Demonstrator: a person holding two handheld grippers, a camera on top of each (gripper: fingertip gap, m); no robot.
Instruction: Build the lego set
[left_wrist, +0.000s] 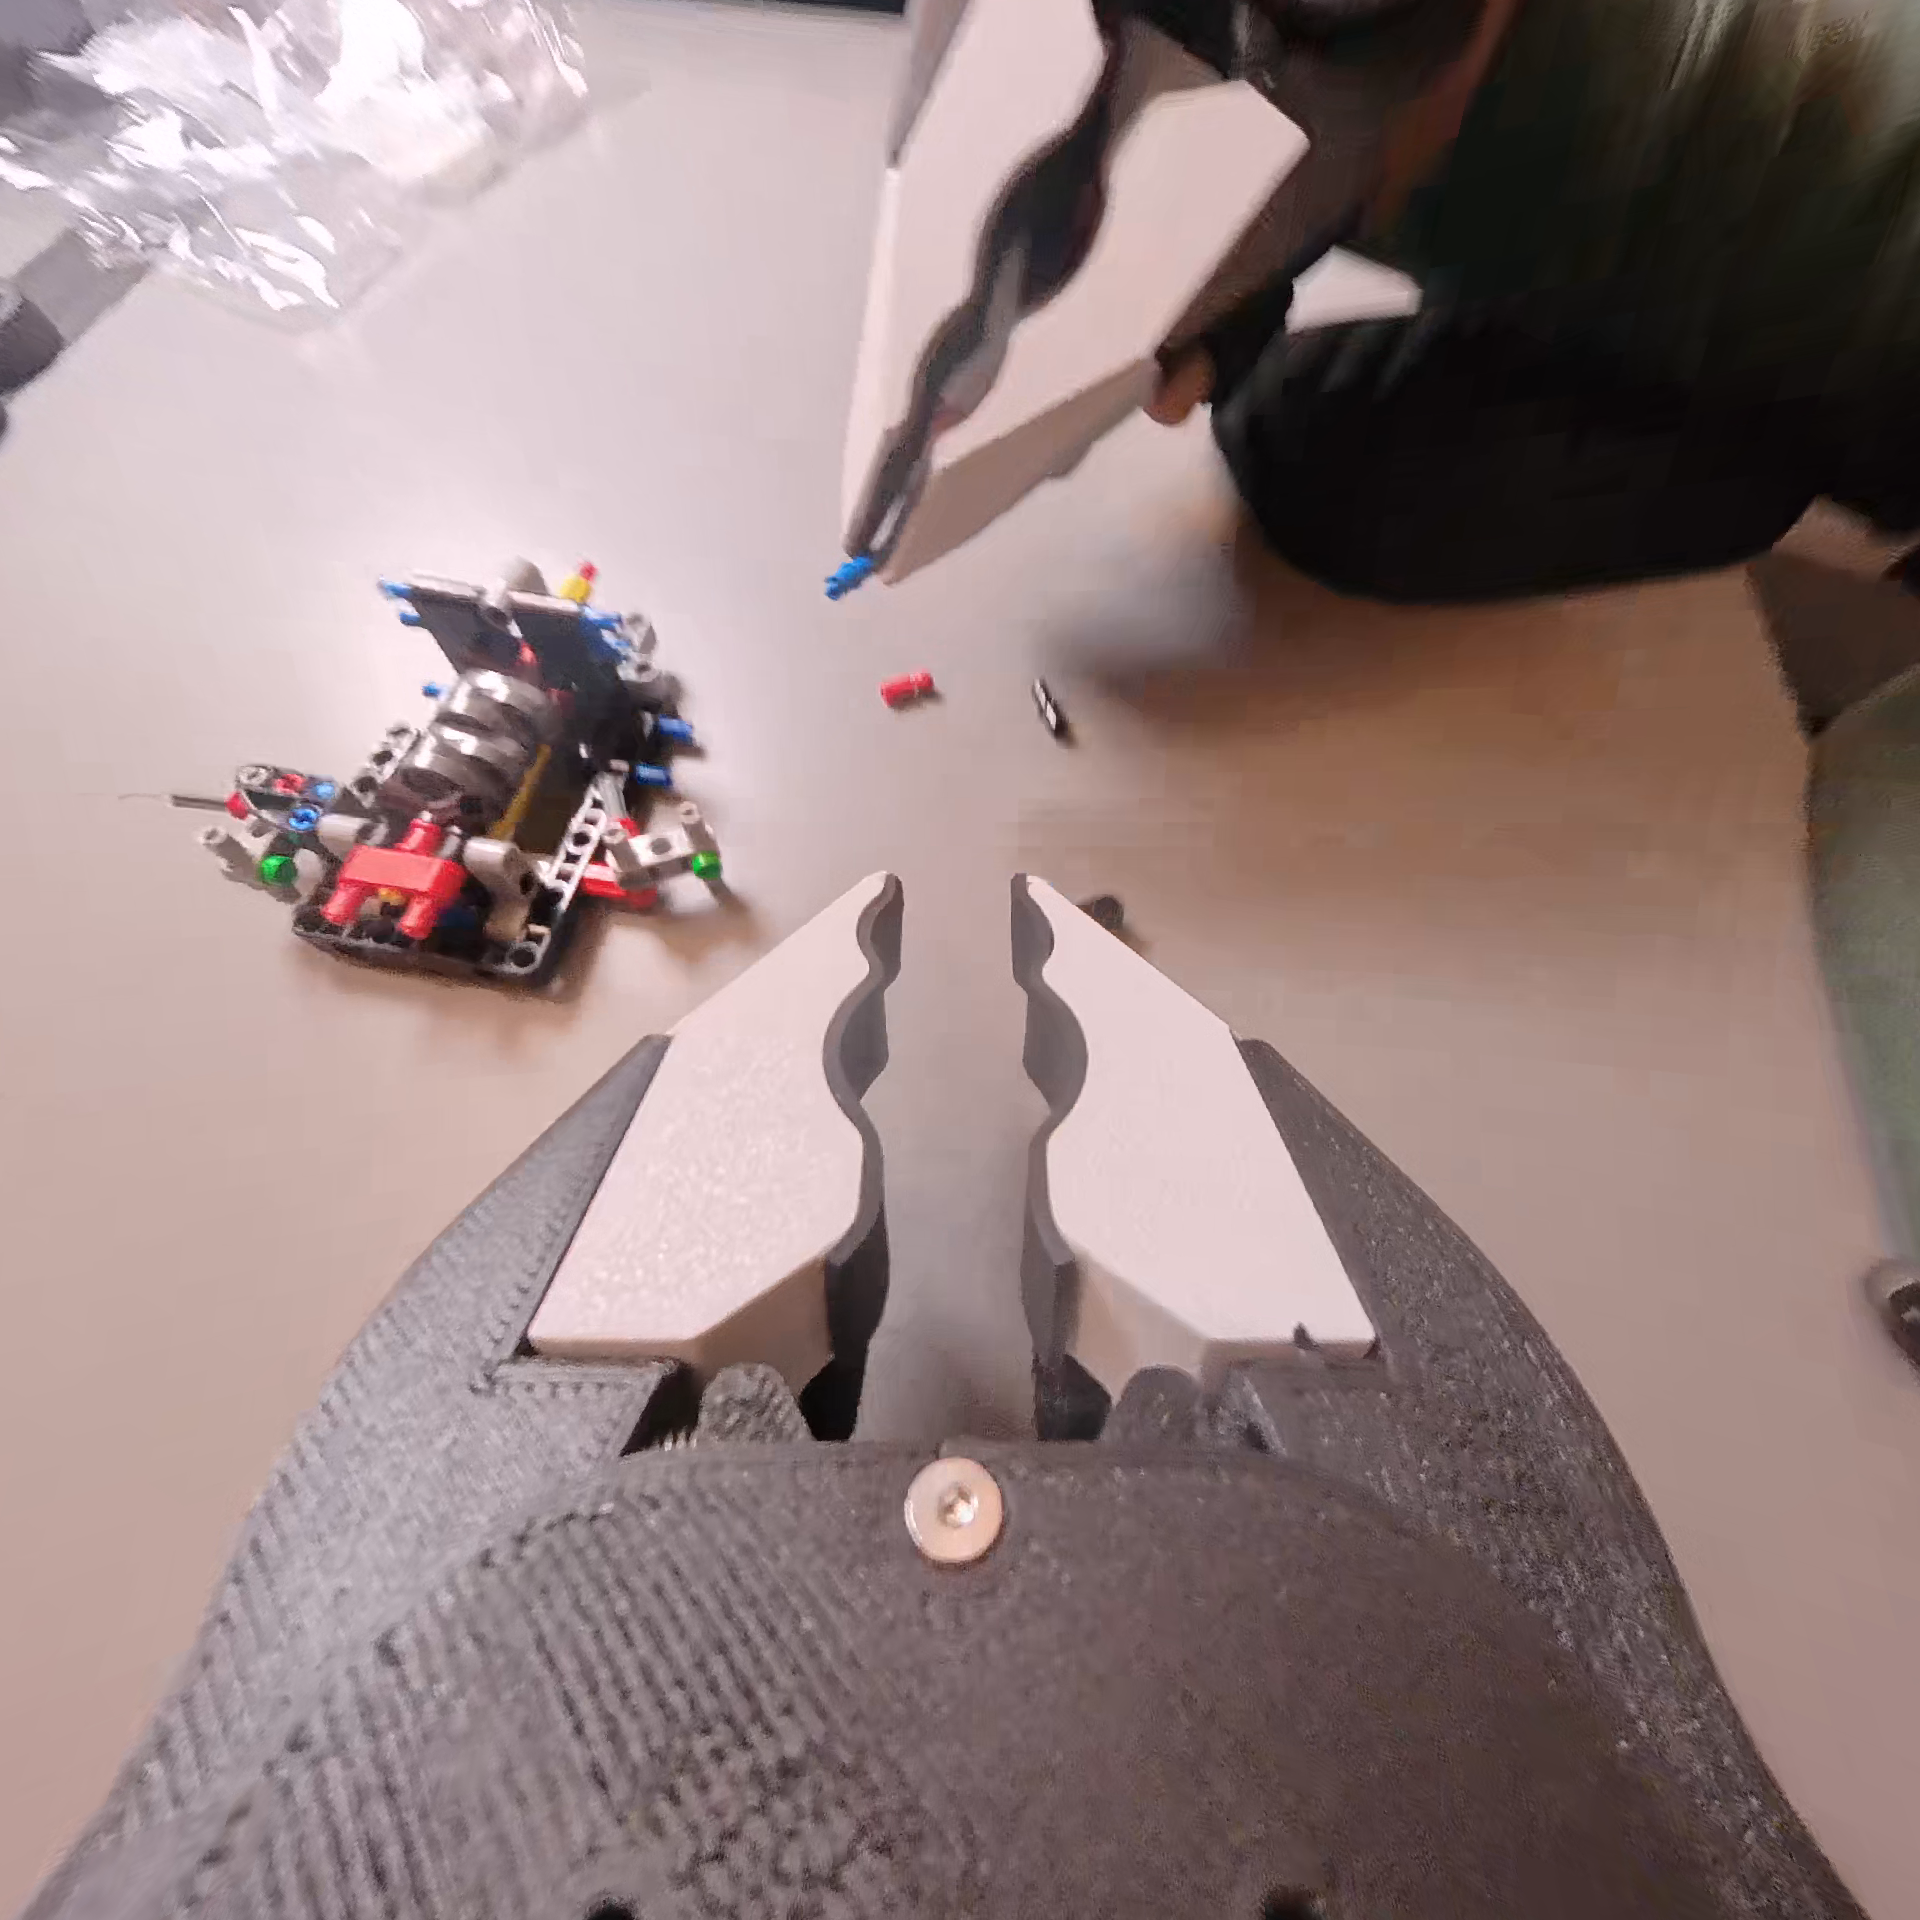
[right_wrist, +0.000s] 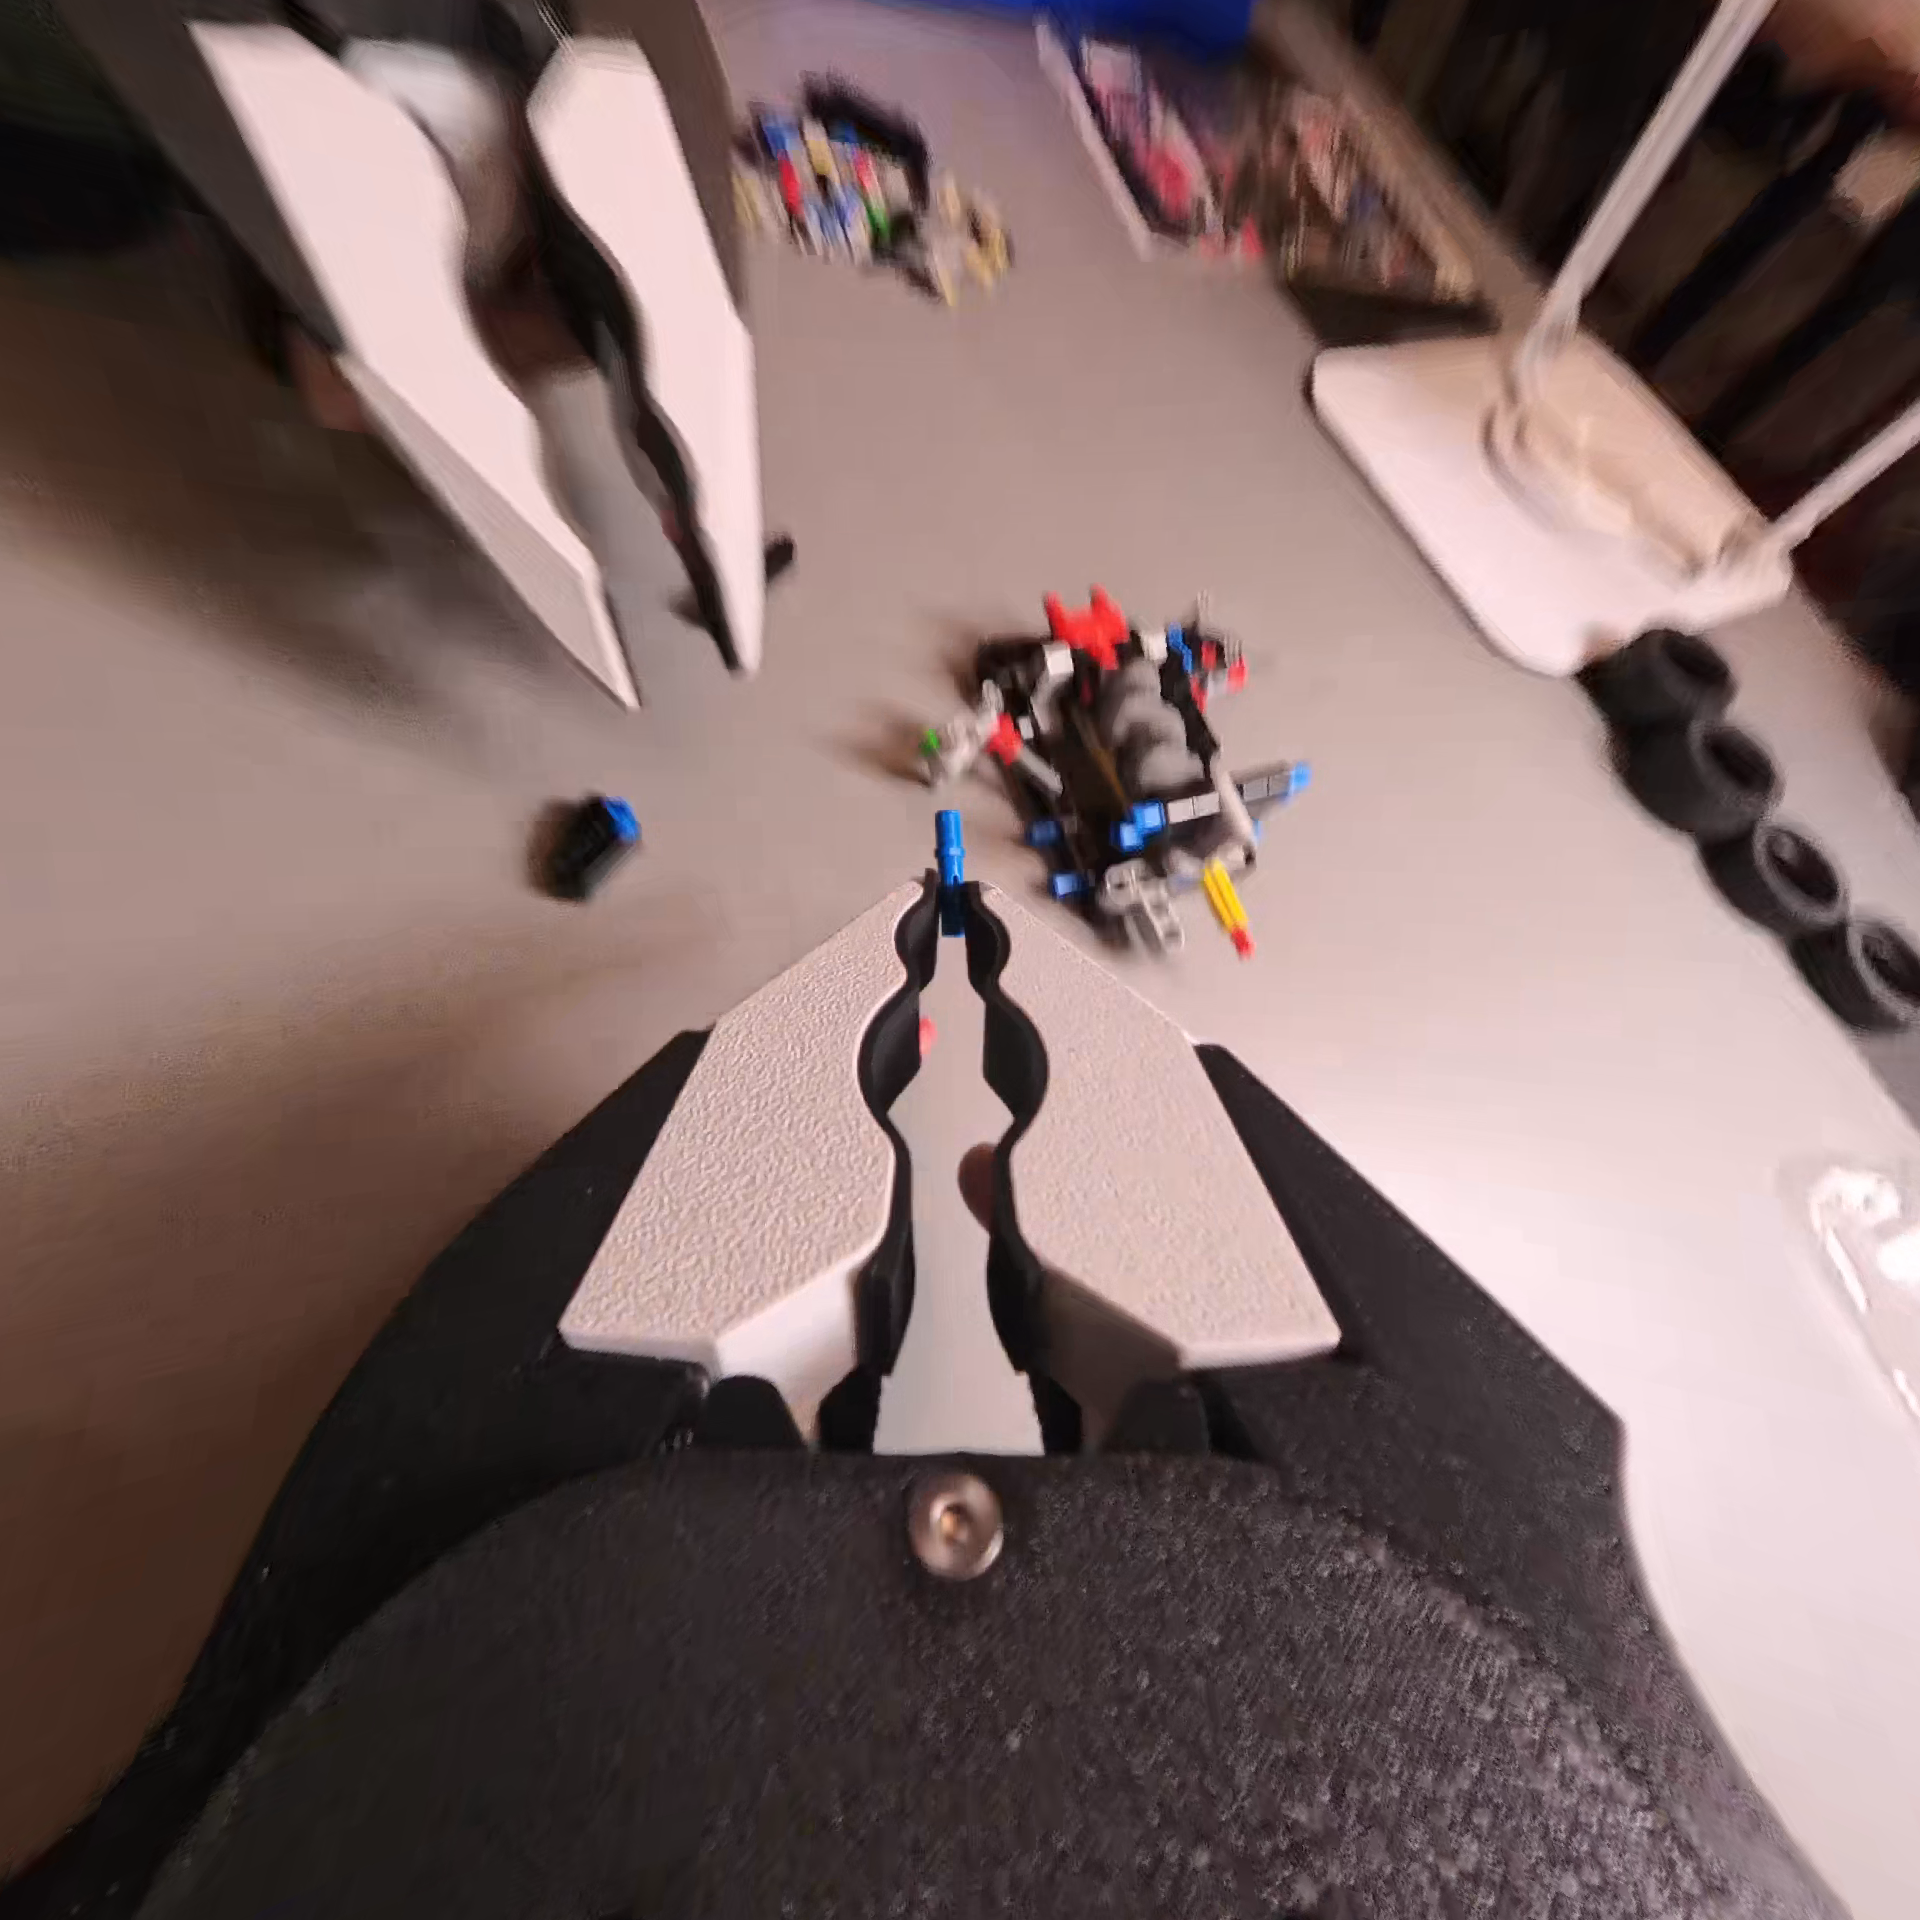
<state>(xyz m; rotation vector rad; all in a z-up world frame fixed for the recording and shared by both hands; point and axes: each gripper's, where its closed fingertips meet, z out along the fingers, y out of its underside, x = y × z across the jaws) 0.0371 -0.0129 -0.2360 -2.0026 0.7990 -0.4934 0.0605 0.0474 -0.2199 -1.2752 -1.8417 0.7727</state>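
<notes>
Holding a blue pin near the lego car

Pinching a small blue pin (right_wrist: 949, 868) at its tips, the right hand-held gripper (right_wrist: 951, 894) is clamped on it. Just past it, the half-built lego car (right_wrist: 1122, 758) sits on the table (right_wrist: 312, 1039). The left hand-held gripper (left_wrist: 956, 894) has its fingers apart, holding nothing. Black tyres (right_wrist: 1756, 842) line the far right.

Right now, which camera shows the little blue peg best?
The right wrist view: the blue peg sits sharp, pinched at the right gripper tips. The left wrist view shows it small and blurred.

Crinkled glossy plastic bag (left_wrist: 260, 145); matt table (left_wrist: 623, 364)
</notes>
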